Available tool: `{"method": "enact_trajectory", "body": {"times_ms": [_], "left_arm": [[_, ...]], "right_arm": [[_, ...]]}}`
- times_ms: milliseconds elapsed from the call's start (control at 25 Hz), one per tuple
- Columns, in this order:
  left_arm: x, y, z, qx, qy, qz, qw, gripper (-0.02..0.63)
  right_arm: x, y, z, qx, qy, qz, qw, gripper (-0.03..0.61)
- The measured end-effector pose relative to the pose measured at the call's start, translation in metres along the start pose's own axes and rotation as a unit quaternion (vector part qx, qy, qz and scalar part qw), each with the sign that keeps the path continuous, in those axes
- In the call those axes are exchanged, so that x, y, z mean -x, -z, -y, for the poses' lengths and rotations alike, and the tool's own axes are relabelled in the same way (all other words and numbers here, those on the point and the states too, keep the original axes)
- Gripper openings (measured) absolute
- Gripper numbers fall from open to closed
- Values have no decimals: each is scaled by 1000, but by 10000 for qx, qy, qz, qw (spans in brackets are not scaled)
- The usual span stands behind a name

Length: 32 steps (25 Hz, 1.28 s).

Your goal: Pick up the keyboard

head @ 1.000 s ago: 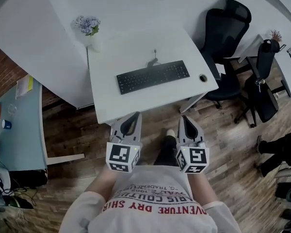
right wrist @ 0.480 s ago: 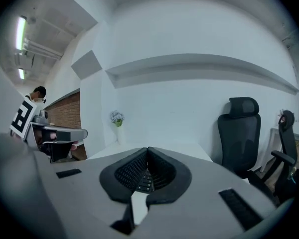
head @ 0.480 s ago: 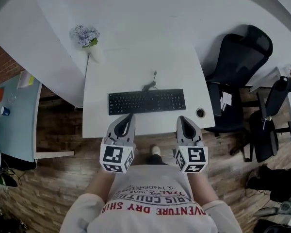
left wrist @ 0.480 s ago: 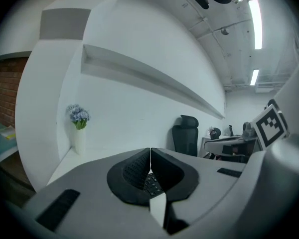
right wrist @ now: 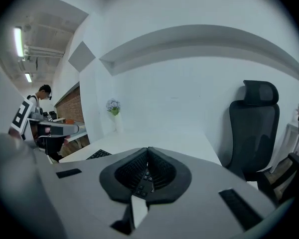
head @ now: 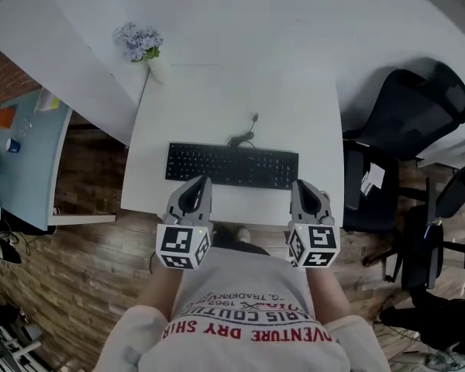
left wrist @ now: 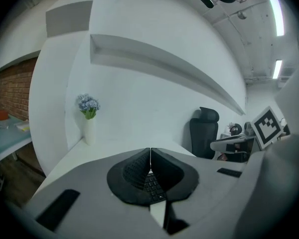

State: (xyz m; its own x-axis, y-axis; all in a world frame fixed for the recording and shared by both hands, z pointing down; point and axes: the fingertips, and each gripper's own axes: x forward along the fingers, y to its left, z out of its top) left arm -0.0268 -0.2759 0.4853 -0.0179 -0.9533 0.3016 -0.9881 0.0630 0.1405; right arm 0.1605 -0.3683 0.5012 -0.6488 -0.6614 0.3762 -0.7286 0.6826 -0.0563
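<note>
Now L tool (head: 203,181), R tool (head: 300,184): closed

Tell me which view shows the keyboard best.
Head view: the whole keyboard shows from above, on the desk. The left gripper view shows only a few keys past its shut jaws; the right gripper view the same, plus one corner.

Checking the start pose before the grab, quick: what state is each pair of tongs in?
Left tongs: closed, holding nothing.
Right tongs: closed, holding nothing.
</note>
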Motion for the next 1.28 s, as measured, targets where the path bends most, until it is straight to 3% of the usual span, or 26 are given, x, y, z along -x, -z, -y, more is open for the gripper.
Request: {"method": "enact_trajectory", "body": {"times_ms": [400, 640, 680, 760, 800, 840, 920, 1080, 1280], "left_arm": [[-32, 44, -69, 531, -495, -662, 9952, 26], [-49, 96, -128, 1031, -753, -1528, 9800, 26], [-51, 107, -136, 1106, -760, -1730, 9757, 26], [-52, 126, -150, 1288, -784, -2067, 9667, 28], [-53, 134, -157, 1376, -807, -2197, 9624, 28], [-55, 140, -162, 1453, -811, -2313, 9585, 39], [-58, 151, -170, 1540, -746, -2547, 9517, 169], [-67, 165, -185, 1491, -679, -2916, 9424, 224], [-81, 171, -202, 1524, -549, -3213, 9330, 236]], "right_arm": [[-52, 33, 29, -117, -71, -720, 9973, 25], [-84, 78, 41, -313, -323, -1569, 9866, 26], [-89, 87, 41, -366, -386, -1729, 9835, 37], [-98, 104, 41, -430, -518, -2031, 9768, 172], [-101, 112, 41, -435, -571, -2163, 9737, 181], [-105, 118, 43, -448, -604, -2280, 9707, 193], [-110, 129, 49, -567, -611, -2475, 9653, 227], [-120, 142, 60, -990, -574, -2742, 9548, 256], [-132, 151, 64, -1202, -606, -2988, 9448, 259]]}}
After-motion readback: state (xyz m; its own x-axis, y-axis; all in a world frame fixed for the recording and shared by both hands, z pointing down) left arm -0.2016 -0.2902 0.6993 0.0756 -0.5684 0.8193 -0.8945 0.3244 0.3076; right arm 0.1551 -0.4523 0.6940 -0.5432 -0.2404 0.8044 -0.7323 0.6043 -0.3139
